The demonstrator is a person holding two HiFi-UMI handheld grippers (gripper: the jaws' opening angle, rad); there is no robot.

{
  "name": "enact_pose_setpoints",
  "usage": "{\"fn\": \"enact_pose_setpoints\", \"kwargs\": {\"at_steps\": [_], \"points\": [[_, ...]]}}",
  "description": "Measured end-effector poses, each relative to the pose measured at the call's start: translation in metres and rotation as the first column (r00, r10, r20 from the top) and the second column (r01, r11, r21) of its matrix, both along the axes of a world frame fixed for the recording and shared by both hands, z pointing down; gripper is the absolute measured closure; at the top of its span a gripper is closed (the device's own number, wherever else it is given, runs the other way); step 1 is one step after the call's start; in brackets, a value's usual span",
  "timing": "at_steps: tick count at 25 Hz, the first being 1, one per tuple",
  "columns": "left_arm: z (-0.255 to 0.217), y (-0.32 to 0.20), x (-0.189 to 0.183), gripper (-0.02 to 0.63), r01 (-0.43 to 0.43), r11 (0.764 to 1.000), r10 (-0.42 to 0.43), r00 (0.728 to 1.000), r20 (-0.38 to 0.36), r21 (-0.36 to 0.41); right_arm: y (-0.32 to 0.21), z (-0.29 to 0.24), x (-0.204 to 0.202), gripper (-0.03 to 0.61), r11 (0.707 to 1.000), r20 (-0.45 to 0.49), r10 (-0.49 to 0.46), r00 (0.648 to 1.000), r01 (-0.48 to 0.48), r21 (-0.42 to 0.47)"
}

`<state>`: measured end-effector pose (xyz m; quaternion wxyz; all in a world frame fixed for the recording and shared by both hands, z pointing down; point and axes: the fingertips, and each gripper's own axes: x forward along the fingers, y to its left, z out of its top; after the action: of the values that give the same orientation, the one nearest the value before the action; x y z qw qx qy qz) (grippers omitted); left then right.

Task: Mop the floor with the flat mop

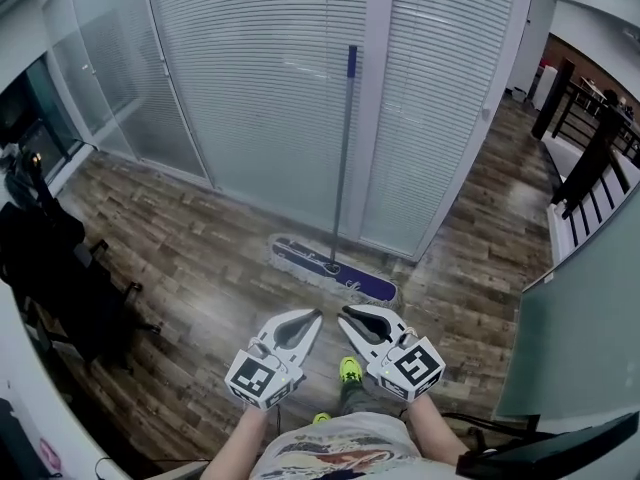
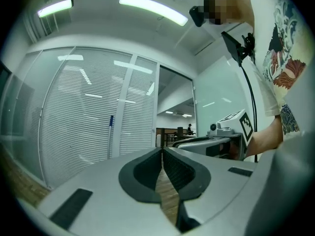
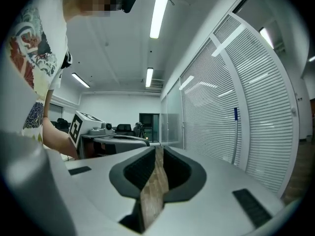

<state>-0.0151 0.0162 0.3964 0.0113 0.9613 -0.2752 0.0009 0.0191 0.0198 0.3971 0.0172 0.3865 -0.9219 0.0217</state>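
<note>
White marks on the purple pad [image 1: 368,285] of the mop [image 1: 340,183] are too small to read. The mop leans on the blinds [image 1: 260,98], its pad on the wooden floor [image 1: 200,258], just beyond the tongs. The left tongs [image 1: 318,314] and right tongs [image 1: 341,318] are each closed together on nothing, side by side above the shirt [image 1: 340,455], whose print is cut off at the near edge.

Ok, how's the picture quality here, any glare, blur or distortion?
Head view: sharp, but the wide lens bows the blinds; pale sheen on the floor. Left gripper view: ceiling lights blown out, dark corners. Right gripper view: same, blinds curved.
</note>
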Motion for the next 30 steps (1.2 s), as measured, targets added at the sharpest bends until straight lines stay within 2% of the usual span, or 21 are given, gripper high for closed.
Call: {"fn": "enact_pose_setpoints", "kwargs": {"at_steps": [10,18,26,30], "points": [[-0.001,-0.122,0.078,0.6,0.069,0.997,-0.068,0.995,0.067,-0.02,-0.128,-0.006,0.079,0.518,0.996,0.033,-0.09,0.995,0.091,-0.006],[-0.005,-0.195,0.131,0.6,0.095,0.995,-0.098,0.991,0.087,0.037,-0.204,-0.008,0.131,0.517,0.995,0.061,-0.096,0.993,0.096,0.01],[0.006,-0.234,0.149,0.6,0.062,0.998,-0.064,0.994,0.086,0.029,-0.249,-0.004,0.143,0.517,0.997,0.06,-0.082,0.995,0.081,0.012],[0.01,-0.262,0.138,0.6,0.062,0.998,-0.062,0.996,0.064,0.016,-0.278,-0.002,0.132,0.517,0.997,0.054,-0.078,0.995,0.078,0.004]]}}
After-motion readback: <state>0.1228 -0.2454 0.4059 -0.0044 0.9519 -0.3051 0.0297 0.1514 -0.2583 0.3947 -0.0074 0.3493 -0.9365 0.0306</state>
